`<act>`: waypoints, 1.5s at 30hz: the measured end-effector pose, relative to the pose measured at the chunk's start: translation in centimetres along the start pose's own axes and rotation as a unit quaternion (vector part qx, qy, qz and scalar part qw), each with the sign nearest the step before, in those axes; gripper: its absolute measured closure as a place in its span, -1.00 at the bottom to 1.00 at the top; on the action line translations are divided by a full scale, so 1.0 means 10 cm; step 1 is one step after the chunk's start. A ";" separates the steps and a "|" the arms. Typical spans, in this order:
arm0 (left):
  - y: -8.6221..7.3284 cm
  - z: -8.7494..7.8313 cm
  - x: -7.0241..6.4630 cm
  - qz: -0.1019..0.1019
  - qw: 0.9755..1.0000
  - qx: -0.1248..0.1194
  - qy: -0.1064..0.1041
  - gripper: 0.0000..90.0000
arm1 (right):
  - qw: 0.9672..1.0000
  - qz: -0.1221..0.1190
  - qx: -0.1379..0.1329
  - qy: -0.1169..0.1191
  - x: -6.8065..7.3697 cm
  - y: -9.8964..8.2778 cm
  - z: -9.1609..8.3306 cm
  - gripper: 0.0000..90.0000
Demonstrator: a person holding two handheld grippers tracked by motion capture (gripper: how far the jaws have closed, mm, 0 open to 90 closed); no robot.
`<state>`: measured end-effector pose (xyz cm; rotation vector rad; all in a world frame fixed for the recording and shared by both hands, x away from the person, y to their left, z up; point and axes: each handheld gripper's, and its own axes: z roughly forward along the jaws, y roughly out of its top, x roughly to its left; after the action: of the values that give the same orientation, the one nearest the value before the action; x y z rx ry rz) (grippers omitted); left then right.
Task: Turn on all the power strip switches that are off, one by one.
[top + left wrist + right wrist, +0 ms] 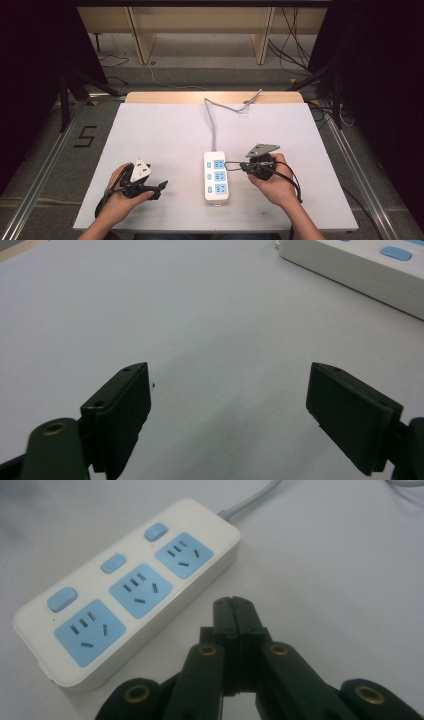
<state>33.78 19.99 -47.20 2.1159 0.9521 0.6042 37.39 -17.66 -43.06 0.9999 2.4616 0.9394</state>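
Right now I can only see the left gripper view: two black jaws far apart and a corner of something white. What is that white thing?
Observer: A white power strip with three blue sockets, each with its own blue switch.
Operator: Is anything plugged in?
Observer: No, all three sockets are empty in the right gripper view.
Operator: Where's my other gripper?
Observer: The right gripper is at the strip's right side, its jaws pressed shut on nothing.
Operator: Does the strip have a cord?
Observer: Yes, a grey cable runs from its far end off the table's back edge.
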 end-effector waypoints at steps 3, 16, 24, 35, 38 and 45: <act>0.00 0.00 0.00 0.000 1.000 0.000 -0.001 -0.60 | 1.000 -0.004 0.003 0.002 0.01 0.03 0.03 1.00; 0.00 0.00 0.00 0.003 1.000 0.002 0.000 -0.60 | 1.000 -0.011 0.015 0.005 0.06 0.13 0.12 1.00; 0.00 0.00 -0.01 0.004 1.000 0.002 0.000 -0.60 | 1.000 -0.016 0.022 0.007 0.08 0.22 0.18 1.00; 0.00 0.00 -0.01 0.004 1.000 0.002 0.000 -0.60 | 0.999 -0.021 0.032 0.015 0.13 0.35 0.27 1.00; 0.00 0.00 -0.01 0.004 1.000 0.002 0.000 -0.60 | 0.999 -0.023 0.034 0.015 0.13 0.37 0.29 1.00; 0.01 0.00 -0.01 0.004 1.000 0.002 0.000 -0.60 | 0.999 -0.027 0.042 0.018 0.16 0.44 0.35 1.00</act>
<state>33.74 19.86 -47.17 2.1246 0.9456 0.6072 40.26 -12.52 -42.72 0.9452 2.5644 0.8511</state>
